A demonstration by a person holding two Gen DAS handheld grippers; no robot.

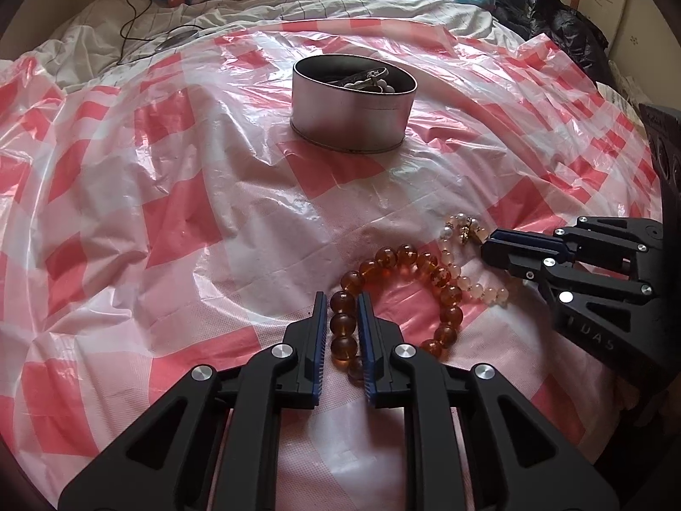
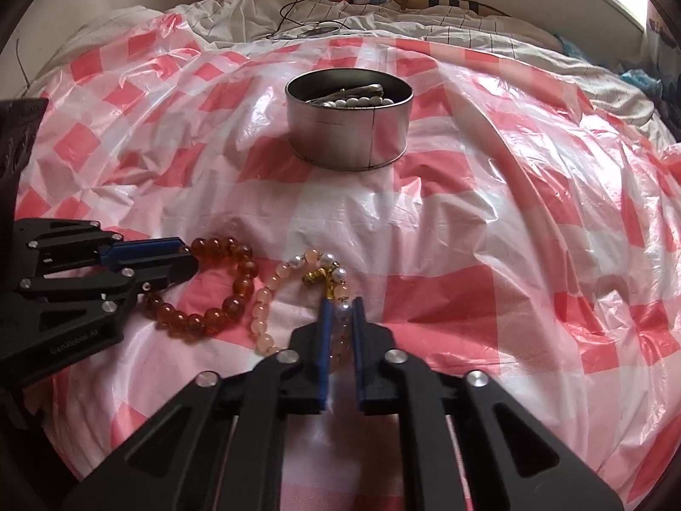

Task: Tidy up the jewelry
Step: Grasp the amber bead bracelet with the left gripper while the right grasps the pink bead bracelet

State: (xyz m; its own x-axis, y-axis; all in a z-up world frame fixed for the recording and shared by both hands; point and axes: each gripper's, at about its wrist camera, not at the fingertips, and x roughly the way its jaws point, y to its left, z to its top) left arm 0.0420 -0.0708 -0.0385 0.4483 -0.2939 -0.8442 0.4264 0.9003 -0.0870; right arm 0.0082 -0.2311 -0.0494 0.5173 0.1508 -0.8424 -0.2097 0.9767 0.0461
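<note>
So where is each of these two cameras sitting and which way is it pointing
Left wrist: rides the left tongs, looking forward over the checkered sheet toward the tin; its fingers straddle the amber bracelet; the right tongs enter from the right.
Right wrist: rides the right tongs, facing the same tin; its fingers straddle the pink pearl bracelet; the left tongs enter from the left.
Shared: tin, both bracelets, sheet, both tongs.
</note>
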